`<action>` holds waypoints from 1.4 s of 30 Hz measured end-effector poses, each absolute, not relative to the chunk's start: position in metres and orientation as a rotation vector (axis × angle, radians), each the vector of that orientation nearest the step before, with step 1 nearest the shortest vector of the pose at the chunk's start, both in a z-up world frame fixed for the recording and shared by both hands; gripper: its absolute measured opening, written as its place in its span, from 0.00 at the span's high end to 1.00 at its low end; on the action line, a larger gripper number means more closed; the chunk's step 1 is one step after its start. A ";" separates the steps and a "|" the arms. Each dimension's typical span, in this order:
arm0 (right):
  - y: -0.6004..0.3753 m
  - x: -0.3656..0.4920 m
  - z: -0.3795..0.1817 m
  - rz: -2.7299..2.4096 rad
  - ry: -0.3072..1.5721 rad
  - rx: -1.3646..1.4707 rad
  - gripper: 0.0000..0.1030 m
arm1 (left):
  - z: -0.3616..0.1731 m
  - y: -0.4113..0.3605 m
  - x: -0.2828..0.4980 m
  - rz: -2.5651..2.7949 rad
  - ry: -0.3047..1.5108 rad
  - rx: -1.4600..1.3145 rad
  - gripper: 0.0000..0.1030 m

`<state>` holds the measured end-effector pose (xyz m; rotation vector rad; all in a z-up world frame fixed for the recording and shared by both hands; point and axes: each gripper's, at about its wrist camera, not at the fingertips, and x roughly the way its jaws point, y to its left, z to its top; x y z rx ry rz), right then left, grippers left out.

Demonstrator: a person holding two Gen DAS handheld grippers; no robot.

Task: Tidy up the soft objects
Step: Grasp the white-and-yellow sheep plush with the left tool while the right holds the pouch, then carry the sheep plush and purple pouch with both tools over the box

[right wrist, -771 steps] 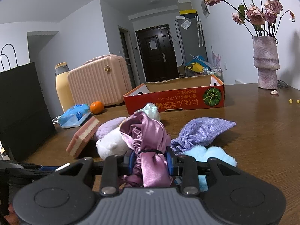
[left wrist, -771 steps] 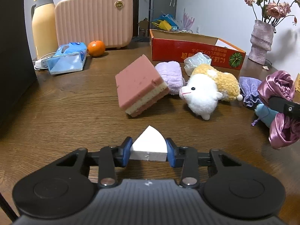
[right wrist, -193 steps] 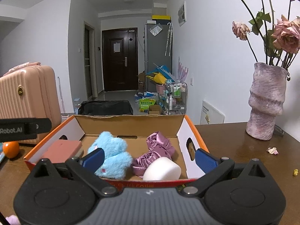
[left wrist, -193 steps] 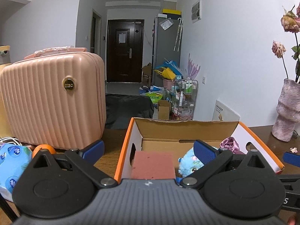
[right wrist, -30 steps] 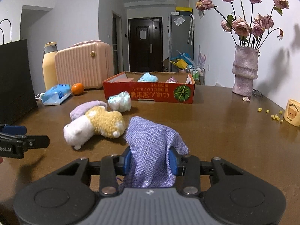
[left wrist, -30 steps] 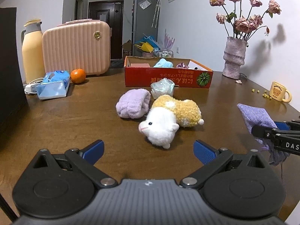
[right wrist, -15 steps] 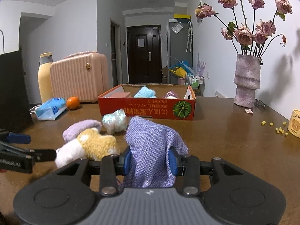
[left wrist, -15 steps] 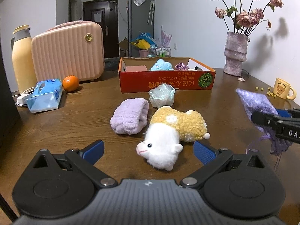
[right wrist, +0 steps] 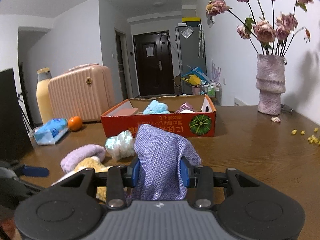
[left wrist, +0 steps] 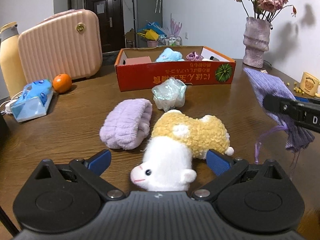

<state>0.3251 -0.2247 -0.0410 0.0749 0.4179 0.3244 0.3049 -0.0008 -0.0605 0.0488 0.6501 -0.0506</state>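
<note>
In the left wrist view, the left tongs stand open around the plush, not yet pressing it; the towel and wrap lie on the worktop too. In the right wrist view, the right tongs grip the pouch above the worktop. The box already holds some soft things, so I judge about half remains.

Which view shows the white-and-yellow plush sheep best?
Left wrist: the white-and-yellow plush sheep lies whole between the open left gripper fingers. Right wrist shows only a yellow patch, hidden behind the right gripper body.
</note>
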 end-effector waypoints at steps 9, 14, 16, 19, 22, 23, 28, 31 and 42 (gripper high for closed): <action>-0.227 0.331 -0.053 0.329 0.423 0.112 0.62 | -0.074 -0.009 0.323 -0.078 0.677 0.078 0.00; -0.226 0.331 -0.055 0.333 0.425 0.111 0.61 | -0.079 -0.012 0.330 -0.091 0.698 0.083 0.04; -0.225 0.330 -0.056 0.335 0.425 0.106 0.61 | -0.081 -0.012 0.332 -0.104 0.708 0.075 0.13; -0.224 0.329 -0.056 0.334 0.422 0.100 0.61 | -0.083 -0.011 0.334 -0.122 0.724 0.064 0.26; -0.223 0.328 -0.057 0.335 0.423 0.097 0.61 | -0.085 -0.009 0.335 -0.138 0.734 0.043 0.37; -0.223 0.328 -0.057 0.335 0.424 0.097 0.61 | -0.086 -0.009 0.335 -0.141 0.735 0.038 0.38; -0.222 0.329 -0.057 0.331 0.426 0.094 0.61 | -0.085 -0.010 0.333 -0.153 0.721 0.033 0.42; -0.223 0.330 -0.058 0.325 0.427 0.093 0.61 | -0.085 -0.009 0.332 -0.154 0.712 0.028 0.44; -0.224 0.330 -0.059 0.317 0.407 0.093 0.61 | -0.077 -0.010 0.323 -0.158 0.659 0.023 0.48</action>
